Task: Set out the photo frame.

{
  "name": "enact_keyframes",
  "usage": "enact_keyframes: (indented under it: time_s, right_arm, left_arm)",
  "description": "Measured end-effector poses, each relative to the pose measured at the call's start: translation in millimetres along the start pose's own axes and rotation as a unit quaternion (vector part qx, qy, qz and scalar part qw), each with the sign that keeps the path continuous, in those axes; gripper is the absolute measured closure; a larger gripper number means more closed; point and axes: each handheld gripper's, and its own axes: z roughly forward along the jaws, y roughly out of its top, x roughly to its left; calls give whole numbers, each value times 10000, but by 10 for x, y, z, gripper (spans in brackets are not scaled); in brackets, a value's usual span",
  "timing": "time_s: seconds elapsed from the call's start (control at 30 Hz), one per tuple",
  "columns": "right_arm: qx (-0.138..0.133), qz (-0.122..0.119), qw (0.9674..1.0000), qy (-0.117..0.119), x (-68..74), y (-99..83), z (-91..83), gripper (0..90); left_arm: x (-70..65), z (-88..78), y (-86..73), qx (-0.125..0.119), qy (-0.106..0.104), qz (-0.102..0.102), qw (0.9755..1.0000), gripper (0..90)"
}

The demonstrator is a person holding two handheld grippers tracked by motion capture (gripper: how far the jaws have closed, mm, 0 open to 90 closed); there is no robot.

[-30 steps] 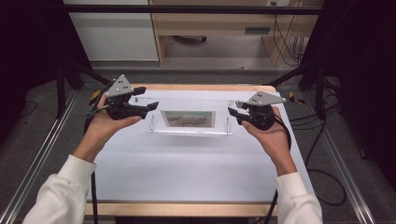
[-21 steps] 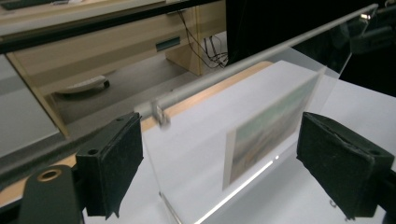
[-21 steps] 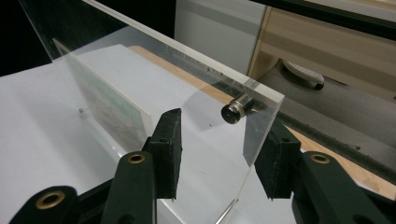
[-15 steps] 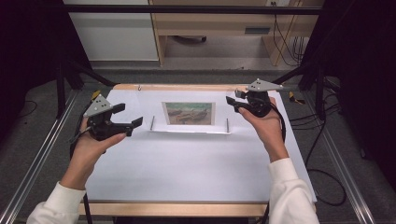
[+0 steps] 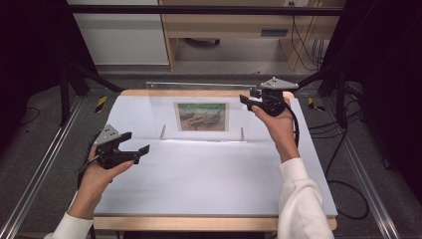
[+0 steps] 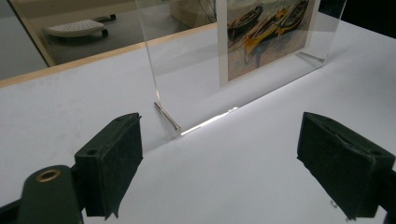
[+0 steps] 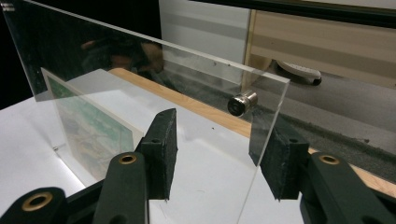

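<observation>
While the right gripper is straddling the clear frame w/ wide jaws, it's risking tipping; left gripper is gaping too.

one clear acrylic frame stands at the far middle of the surface, and it holds one print of boats. two small metal feet show at the frame's base, one left and one right. one round metal stud shows near the frame's upper corner in the right gripper view. there are two grippers: the left gripper at the near left, and the right gripper at the far right by the frame's edge. each has two black jaws. two hands hold them, a left hand and a right hand.
</observation>
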Motion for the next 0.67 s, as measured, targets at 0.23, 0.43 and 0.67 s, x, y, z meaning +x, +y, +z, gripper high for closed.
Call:
enact_keyframes:
  time_s: [0.23,0.43,0.67]
  right_arm:
    - [-6,-3,9999,-105,0,0,37,497]
    - [79,-114,9993,-358,52,-5,-24,321]
    - [197,-487,9951,-836,255,-270,-334,180]
  left_arm:
    - [-31,8,-57,44,44,33,10000,139]
    - [-73,14,-120,44,206,72,9998,128]
    - [-80,76,-242,102,471,58,9988,90]
